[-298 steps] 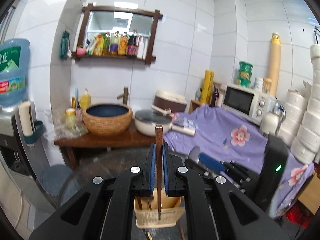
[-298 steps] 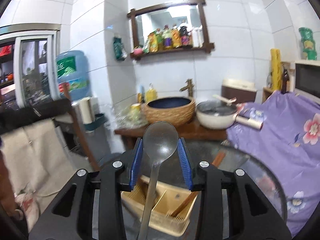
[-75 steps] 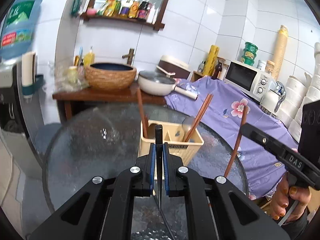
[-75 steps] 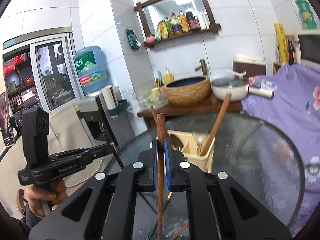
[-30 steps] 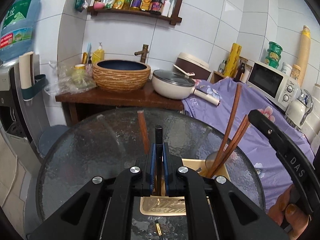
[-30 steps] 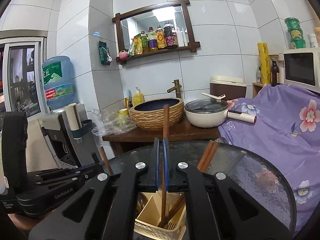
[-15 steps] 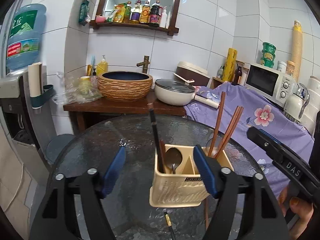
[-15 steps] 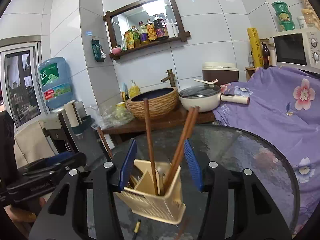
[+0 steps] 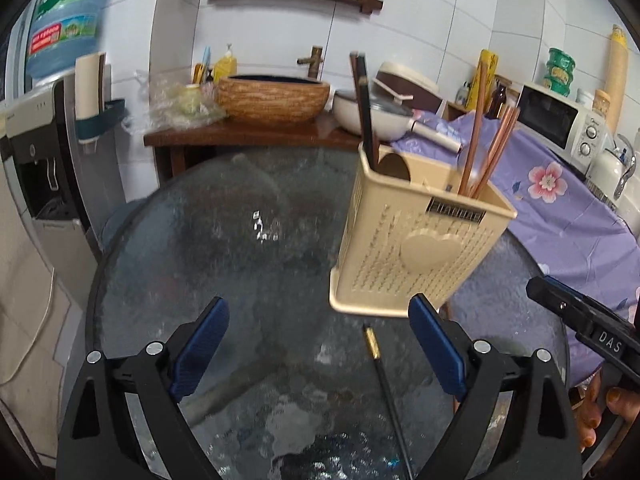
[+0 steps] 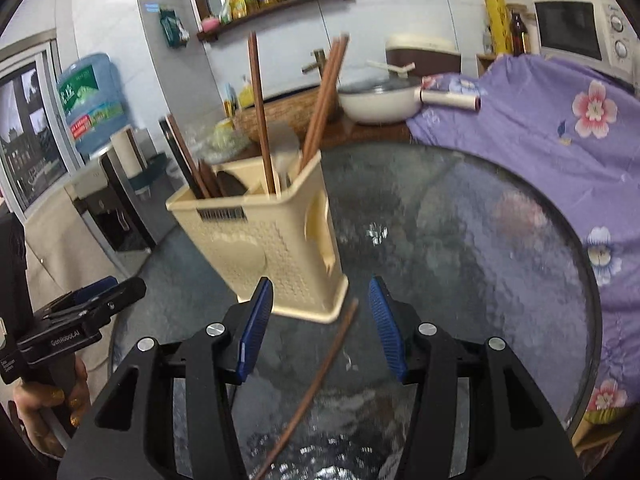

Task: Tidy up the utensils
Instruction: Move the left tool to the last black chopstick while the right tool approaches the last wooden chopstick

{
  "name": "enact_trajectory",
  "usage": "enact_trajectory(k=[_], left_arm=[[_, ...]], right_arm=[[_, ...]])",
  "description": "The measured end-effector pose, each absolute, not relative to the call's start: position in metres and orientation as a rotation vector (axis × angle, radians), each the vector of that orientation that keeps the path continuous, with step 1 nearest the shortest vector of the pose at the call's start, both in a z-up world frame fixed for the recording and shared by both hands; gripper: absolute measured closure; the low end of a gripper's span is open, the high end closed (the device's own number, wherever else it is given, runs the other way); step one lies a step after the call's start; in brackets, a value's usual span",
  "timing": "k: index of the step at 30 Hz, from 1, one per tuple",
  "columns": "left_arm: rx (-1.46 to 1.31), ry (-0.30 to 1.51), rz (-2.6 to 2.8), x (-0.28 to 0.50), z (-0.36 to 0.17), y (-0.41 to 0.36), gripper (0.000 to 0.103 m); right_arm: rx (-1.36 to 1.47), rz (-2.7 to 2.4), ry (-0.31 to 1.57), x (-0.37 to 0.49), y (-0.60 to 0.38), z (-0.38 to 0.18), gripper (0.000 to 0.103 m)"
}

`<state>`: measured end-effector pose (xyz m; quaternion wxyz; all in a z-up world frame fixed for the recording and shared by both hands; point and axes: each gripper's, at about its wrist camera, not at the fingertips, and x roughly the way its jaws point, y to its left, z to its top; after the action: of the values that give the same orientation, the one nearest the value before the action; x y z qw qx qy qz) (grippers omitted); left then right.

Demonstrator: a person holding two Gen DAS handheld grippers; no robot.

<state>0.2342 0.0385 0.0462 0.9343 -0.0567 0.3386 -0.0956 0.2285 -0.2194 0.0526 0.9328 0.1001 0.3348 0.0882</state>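
Jaws of the left gripper (image 9: 318, 344) were seen spread wide, having just been opening further, with nothing clamped. A black chopstick (image 9: 386, 380) lay on the glass table (image 9: 200, 248) just ahead, toward the right pad. Beyond it, to the right, the holder (image 9: 416, 236) stood with chopsticks upright. The right gripper (image 10: 320, 322) was held half open and empty; a brown chopstick (image 10: 320, 372) lay between its pads, untouched, with the holder ahead to the left.
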Motion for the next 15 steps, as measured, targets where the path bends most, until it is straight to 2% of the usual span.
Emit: enact_trajectory(k=[15], left_arm=[[-0.062,0.806,-0.183,0.224,-0.008,0.017,0.015]], right_arm=[[0.094,0.144,0.855,0.227,-0.186,-0.007,0.052]])
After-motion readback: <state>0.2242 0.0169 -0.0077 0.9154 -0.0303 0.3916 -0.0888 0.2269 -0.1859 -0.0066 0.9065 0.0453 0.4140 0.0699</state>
